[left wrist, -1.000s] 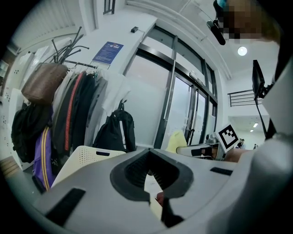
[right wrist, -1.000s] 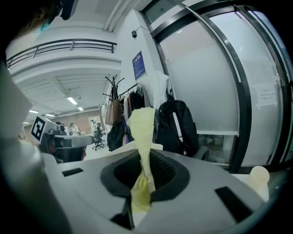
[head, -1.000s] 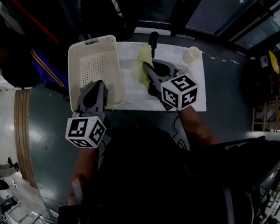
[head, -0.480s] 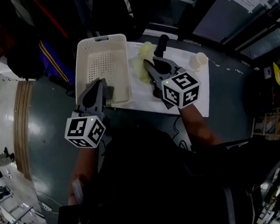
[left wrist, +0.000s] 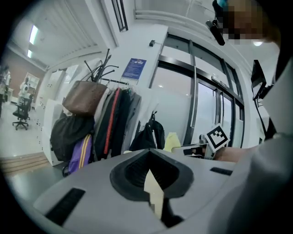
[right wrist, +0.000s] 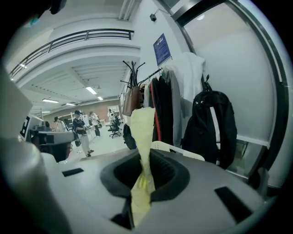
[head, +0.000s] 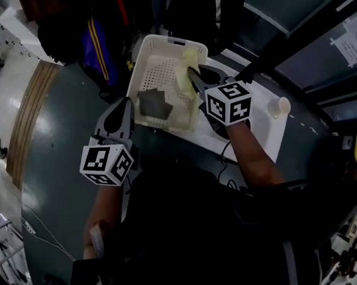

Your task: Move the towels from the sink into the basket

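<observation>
A cream perforated basket [head: 155, 65] stands at the left end of the white sink top [head: 267, 134]. A grey towel [head: 154, 103] lies flat inside it. My right gripper [head: 192, 78] is shut on a pale yellow towel [head: 185, 69], which hangs over the basket's right side. In the right gripper view the yellow towel [right wrist: 142, 130] is pinched between the jaws of the right gripper [right wrist: 144, 171]. My left gripper [head: 124, 109] hovers at the basket's near left corner, apart from the grey towel. The left gripper [left wrist: 150, 176] has its jaws together with nothing held.
A white cup [head: 279, 107] stands on the right part of the sink top. Coats and bags hang on a rack [left wrist: 98, 119] behind the basket. Dark green floor [head: 61, 194] lies to the left of the person.
My right gripper has carried the yellow towel leftward from the sink to above the basket. The grey towel now shows inside the basket. The left gripper stays by the basket's near edge.
</observation>
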{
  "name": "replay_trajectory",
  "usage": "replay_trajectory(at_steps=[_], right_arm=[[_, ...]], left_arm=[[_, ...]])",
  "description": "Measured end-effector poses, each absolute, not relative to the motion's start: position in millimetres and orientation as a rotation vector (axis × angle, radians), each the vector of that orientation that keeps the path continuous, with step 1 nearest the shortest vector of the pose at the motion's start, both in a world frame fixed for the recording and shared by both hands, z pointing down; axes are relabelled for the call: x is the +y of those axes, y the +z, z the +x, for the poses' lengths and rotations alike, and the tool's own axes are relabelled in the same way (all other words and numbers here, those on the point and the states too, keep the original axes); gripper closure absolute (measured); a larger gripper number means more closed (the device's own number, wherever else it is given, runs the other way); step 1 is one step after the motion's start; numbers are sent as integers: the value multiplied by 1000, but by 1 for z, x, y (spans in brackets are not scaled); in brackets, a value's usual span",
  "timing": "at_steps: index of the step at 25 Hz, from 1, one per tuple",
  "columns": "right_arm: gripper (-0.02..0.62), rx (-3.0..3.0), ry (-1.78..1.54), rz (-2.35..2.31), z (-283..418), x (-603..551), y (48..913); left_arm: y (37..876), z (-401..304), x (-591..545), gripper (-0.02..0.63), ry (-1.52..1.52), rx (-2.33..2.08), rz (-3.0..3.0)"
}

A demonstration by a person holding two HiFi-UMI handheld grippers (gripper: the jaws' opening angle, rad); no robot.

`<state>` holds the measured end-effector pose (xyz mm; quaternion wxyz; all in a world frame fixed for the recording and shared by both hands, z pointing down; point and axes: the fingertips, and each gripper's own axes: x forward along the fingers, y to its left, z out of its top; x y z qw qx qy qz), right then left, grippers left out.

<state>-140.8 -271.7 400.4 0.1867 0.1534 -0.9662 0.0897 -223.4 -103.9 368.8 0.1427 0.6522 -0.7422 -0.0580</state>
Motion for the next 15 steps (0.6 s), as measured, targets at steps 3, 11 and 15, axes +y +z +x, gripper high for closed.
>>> replay_trajectory(at_steps=[3, 11, 15], right_arm=[[551, -2679, 256, 375, -179, -271, 421], [551, -2476, 254, 316, -258, -276, 514], [550, -2359, 240, 327, -275, -286, 562]], left_arm=[[377, -244, -87, 603, -163, -2192, 1806], [394, -286, -59, 603, -165, -2243, 1678], [402, -302, -49, 603, -146, -2248, 1641]])
